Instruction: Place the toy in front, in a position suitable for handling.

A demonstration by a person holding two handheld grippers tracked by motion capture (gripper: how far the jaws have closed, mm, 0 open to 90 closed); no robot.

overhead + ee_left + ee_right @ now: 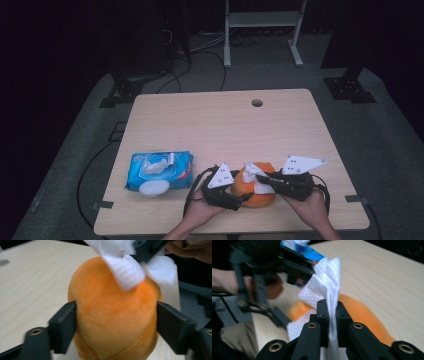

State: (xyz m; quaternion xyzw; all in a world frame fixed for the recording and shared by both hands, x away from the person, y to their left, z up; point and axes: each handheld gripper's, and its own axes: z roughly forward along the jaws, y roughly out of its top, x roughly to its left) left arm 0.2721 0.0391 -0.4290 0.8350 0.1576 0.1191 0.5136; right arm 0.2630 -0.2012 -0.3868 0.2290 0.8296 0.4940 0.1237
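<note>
While the left gripper clamps the orange plush toy at the table's near edge, the right gripper pinches a white wipe against the toy's top.

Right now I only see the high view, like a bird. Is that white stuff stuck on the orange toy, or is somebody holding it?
Observer: The right hand-held gripper pinches the white wipe between its shut jaws.
Operator: Is the other one squishing the toy?
Observer: The left hand-held gripper has one jaw on each side of the orange plush toy, pressing its fuzzy sides.
Operator: Is the wipe smooth?
Observer: No, it has a bumpy dotted pattern and hangs crumpled over the top of the toy.
</note>
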